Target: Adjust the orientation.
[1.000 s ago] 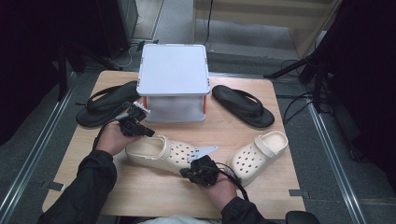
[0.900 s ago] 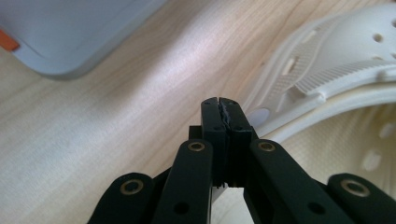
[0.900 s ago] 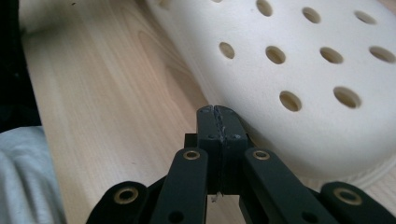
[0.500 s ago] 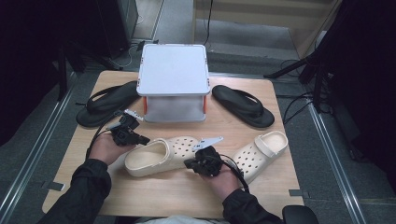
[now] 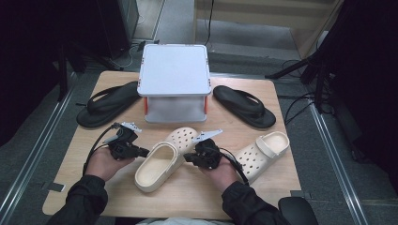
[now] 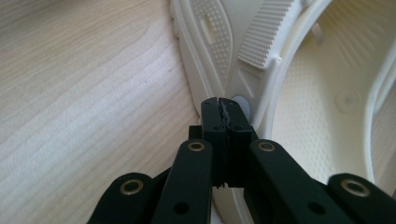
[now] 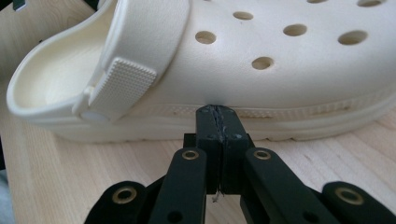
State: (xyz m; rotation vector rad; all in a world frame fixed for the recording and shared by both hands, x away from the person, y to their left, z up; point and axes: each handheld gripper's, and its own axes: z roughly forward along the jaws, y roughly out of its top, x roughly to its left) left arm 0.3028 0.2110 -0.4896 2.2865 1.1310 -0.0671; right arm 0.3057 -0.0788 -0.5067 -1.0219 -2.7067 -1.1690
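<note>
**Two shut grippers pushing on a cream clog**

On a wooden table [image 5: 84, 154]: one cream clog [image 5: 162, 159], lying between two grippers. Left gripper [image 5: 143, 152] at the heel end, right gripper [image 5: 187, 158] at the side of the toe part.

Left gripper [image 6: 226, 108], seen close: jaws pressed tight together, nothing between them. Tips right against the clog [image 6: 299, 135], just by the round white button [image 6: 242, 103] where the ribbed strap [image 6: 264, 35] is fixed. Bare wood left of the jaws, the hollow inside of the shoe right of them.

Right gripper [image 7: 218, 114], seen close: jaws shut tight too, nothing held. Tips touching the clog's side [image 7: 289, 79], just under the part with the round holes. Strap [image 7: 126, 79] up and left of the jaws, open heel beyond it.

Farther off: a second cream clog [image 5: 263, 152] right of the right gripper, a white box [image 5: 174, 70] past both, and two black flip-flops, one [image 5: 105, 103] left of the box, one [image 5: 245, 105] right of it.
</note>
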